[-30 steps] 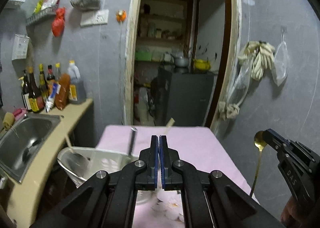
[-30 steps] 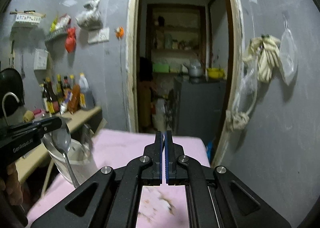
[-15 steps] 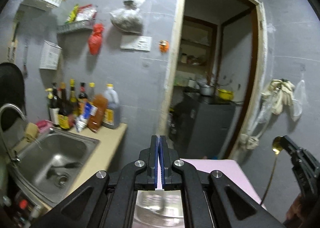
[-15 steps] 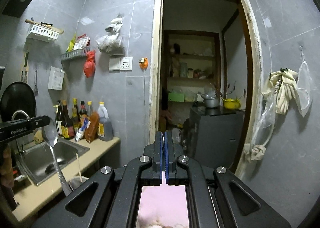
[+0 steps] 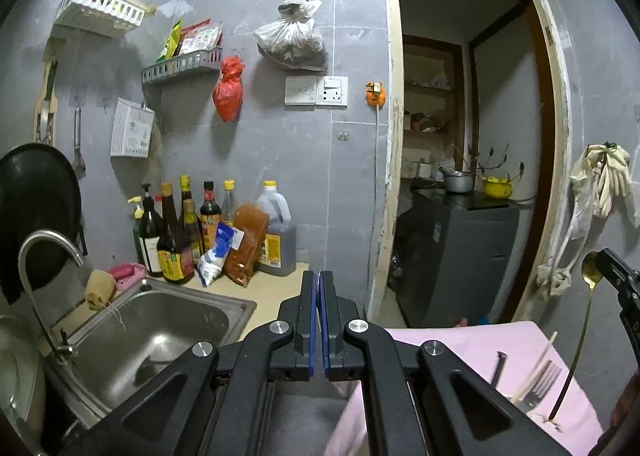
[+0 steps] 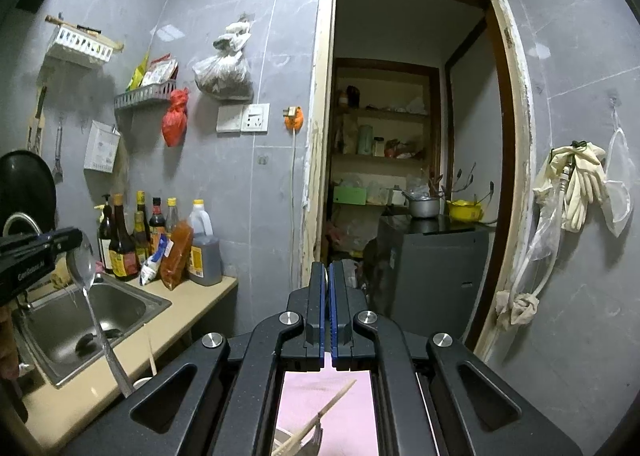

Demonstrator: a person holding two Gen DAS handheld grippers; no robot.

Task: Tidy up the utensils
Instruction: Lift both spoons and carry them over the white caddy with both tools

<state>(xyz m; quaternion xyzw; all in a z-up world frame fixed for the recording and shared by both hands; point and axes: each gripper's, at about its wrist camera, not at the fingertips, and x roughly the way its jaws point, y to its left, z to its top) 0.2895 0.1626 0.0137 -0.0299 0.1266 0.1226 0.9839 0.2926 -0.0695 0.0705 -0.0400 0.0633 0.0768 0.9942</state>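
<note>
My left gripper [image 5: 319,280] is shut on a silver spoon [image 6: 90,308]; the right wrist view shows the spoon hanging handle-down from its tip [image 6: 60,240], over the counter. My right gripper [image 6: 329,272] is shut on a gold spoon [image 5: 576,344]; the left wrist view shows it hanging handle-down from its tip [image 5: 604,260], above the pink table [image 5: 460,344]. A fork [image 5: 540,380], chopsticks [image 5: 536,368] and a dark handle [image 5: 498,366] stand together below, and show in the right wrist view [image 6: 316,428]. Their holder is hidden.
A steel sink [image 5: 152,332] with a curved tap [image 5: 40,252] is set in the beige counter [image 6: 192,304]. Sauce bottles [image 5: 192,232] stand at the wall. A black pan [image 5: 36,200] hangs left. A doorway [image 6: 408,160] opens onto a dark cabinet [image 6: 436,268].
Both grippers have risen and tilted up with their spoons; the table and the white utensil basket have dropped out of view, and the sink, shelves and wall now fill the frames.
</note>
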